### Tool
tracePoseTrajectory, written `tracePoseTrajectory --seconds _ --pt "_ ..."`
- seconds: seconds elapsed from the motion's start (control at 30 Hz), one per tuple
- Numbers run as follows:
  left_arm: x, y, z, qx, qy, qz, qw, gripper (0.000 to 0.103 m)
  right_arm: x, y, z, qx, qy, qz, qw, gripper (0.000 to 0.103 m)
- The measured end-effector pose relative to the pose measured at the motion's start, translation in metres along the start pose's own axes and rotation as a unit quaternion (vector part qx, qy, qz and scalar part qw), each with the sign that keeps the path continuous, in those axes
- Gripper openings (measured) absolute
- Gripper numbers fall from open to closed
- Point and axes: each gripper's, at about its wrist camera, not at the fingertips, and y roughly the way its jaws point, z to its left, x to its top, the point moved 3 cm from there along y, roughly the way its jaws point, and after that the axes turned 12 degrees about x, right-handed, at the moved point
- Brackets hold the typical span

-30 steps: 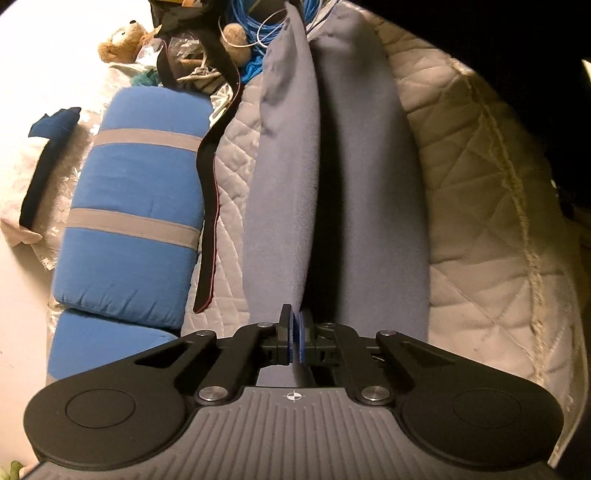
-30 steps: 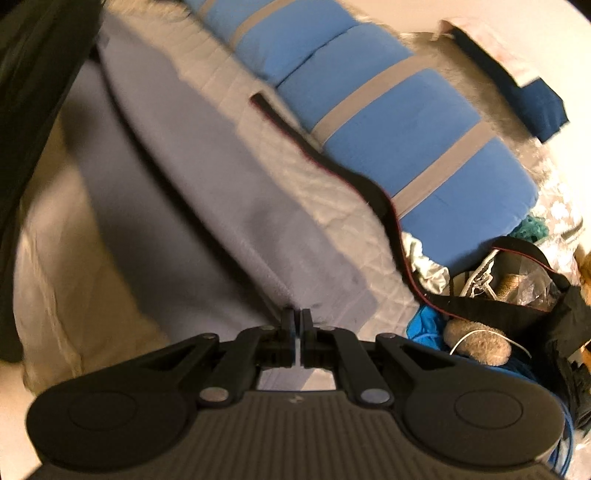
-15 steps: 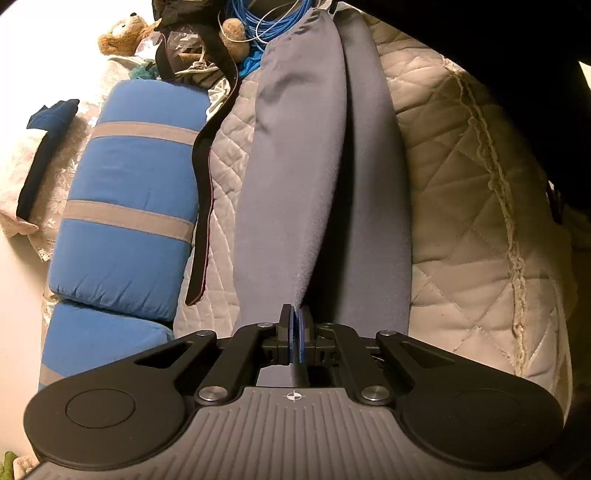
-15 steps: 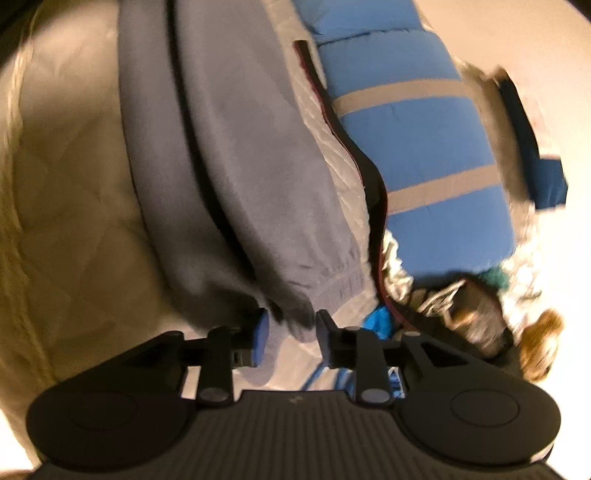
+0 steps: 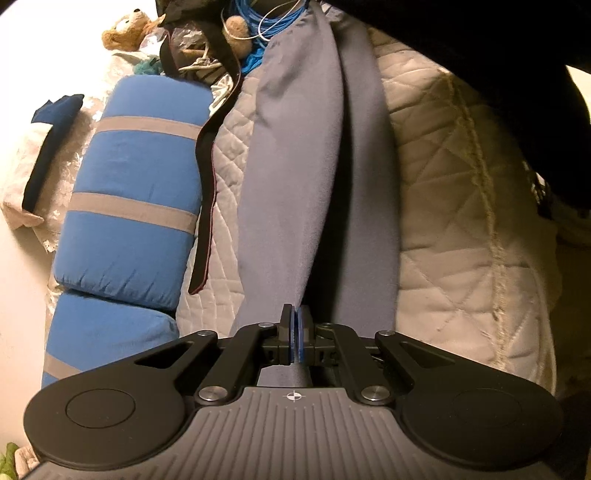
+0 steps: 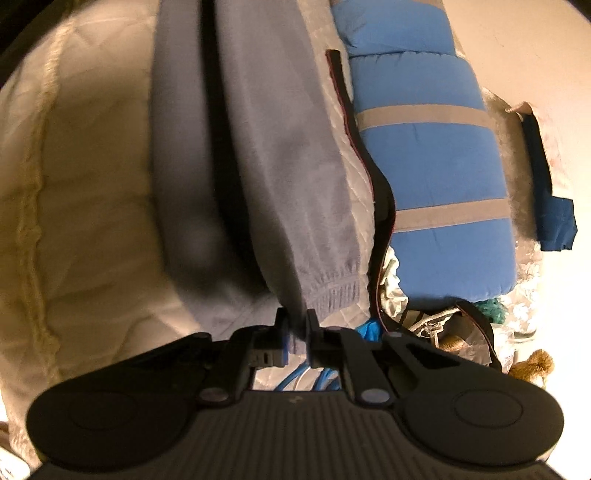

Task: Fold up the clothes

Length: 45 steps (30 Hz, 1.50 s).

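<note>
Grey sweatpants [image 5: 295, 177] lie lengthwise on the cream quilted bedspread [image 5: 461, 229], legs side by side with a dark gap between them. The ribbed ankle cuff [image 6: 332, 291] is at the end nearest the right wrist camera.

Left gripper [image 5: 295, 334]: jaws pinched tight on a thin fold of the grey fabric at the opposite end, presumably the waist, but I can't confirm that from here.

Right gripper [image 6: 295, 332]: jaws closing on the cuff corner. Fabric is between the pads and looks pressed. The bite is shallow, only the edge of the cuff, and the frame is slightly blurred.

Step, as I read it: both ends of the pants are being secured ahead of a fold. Probably one leg goes over the other, or the cuff end is brought up to the waist. Nothing is folded across yet.

Next move needs:
- right grip fully seated before any lift, since a shallow bite on ribbing could slip
- both ends raised together with the fabric kept taut, so the legs don't twist
- a clear path

Clutter nearby: black strap [image 5: 207, 177] just beside the pants on the quilt, blue striped cushion [image 5: 136, 199] beyond it, blue cable [image 5: 266, 22] and teddy bear [image 5: 125, 33] near the cuff end. The strap is the likeliest snag.
</note>
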Motion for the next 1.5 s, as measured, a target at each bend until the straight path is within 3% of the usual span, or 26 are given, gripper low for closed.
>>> tracePoseTrajectory --seconds 0.63,0.87,1.17,1.2,1.23,1.3,1.33,1.37,1.5 --pt "0.000 0.001 -0.034 -0.042 0.028 -0.002 0.9987 0.001 0.002 0.006 0.024 0.016 -0.015 0.024 0.999 0.009" --pt "0.000 0.000 -0.034 -0.060 0.020 -0.002 0.9980 0.001 0.002 0.000 0.018 0.038 0.015 0.021 0.999 0.008" --pt "-0.002 -0.007 -0.029 -0.067 0.017 -0.007 0.9976 0.001 0.000 0.000 0.021 0.047 0.007 0.027 0.998 0.009" --pt "-0.001 -0.007 -0.030 -0.068 0.018 -0.007 0.9975 0.001 0.001 0.002 0.022 0.046 0.006 0.029 0.998 0.012" --pt "-0.002 -0.005 -0.031 -0.068 0.018 -0.007 0.9975 0.001 0.001 0.003 0.023 0.044 0.008 0.032 0.998 0.032" --pt "-0.003 0.000 -0.035 -0.065 0.016 -0.004 0.9978 0.002 0.003 0.002 0.023 0.046 0.021 0.033 0.998 0.049" --pt "-0.005 0.001 -0.036 -0.067 0.012 -0.003 0.9977 0.003 0.004 -0.001 0.023 0.047 0.032 0.031 0.998 0.066" --pt "-0.006 0.001 -0.035 -0.073 0.008 -0.002 0.9973 0.004 0.004 -0.005 0.021 0.047 0.047 0.026 0.997 0.076" --pt "-0.010 -0.001 -0.027 -0.099 -0.019 0.001 0.9949 0.005 0.007 -0.023 0.007 0.054 0.133 -0.003 0.990 0.083"
